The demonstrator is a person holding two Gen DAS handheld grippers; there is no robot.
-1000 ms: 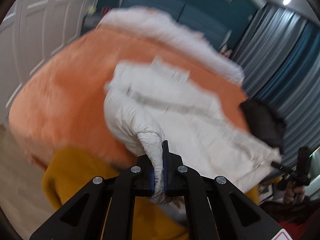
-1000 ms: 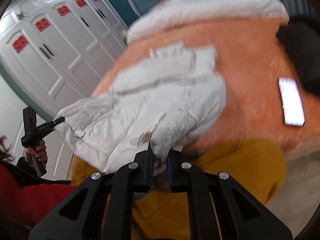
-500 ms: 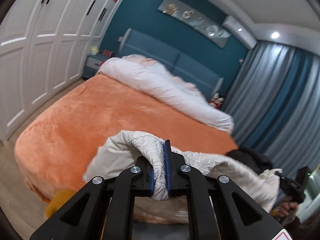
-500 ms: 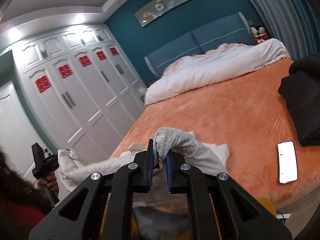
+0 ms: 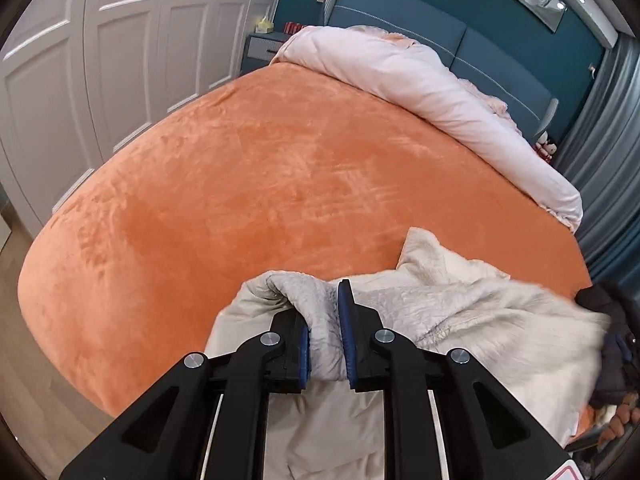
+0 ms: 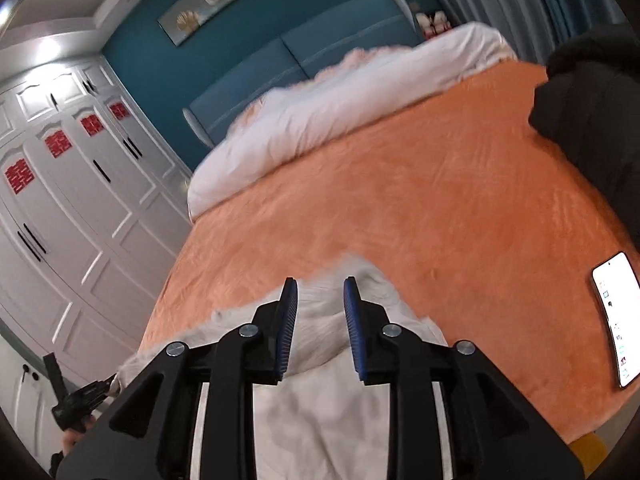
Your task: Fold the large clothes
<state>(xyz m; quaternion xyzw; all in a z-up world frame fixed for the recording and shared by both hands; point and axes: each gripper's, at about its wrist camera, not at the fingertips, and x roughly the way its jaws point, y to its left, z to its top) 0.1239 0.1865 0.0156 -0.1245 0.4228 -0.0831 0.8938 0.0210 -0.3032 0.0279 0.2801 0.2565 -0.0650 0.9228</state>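
A large cream-white quilted garment point(image 5: 460, 320) lies at the near edge of the orange bed point(image 5: 260, 184). My left gripper point(image 5: 324, 336) has its jaws parted a little, with a bunched fold of the garment still between the blue pads. In the right wrist view the same garment point(image 6: 320, 408) lies under my right gripper point(image 6: 320, 320), whose jaws stand wide apart over the cloth without pinching it. The left gripper also shows at the far left of the right wrist view point(image 6: 80, 400), at the garment's other end.
A rolled white duvet point(image 5: 420, 92) lies along the blue headboard point(image 5: 400, 24). A black garment point(image 6: 592, 120) and a phone point(image 6: 618, 316) lie on the bed's right side. White wardrobe doors point(image 6: 72, 208) stand to the left. A nightstand point(image 5: 260, 46) stands by the bed's head.
Both grippers came down from a raised hold to the near bed edge with the garment. The right gripper opened and let go; the left jaws parted slightly.
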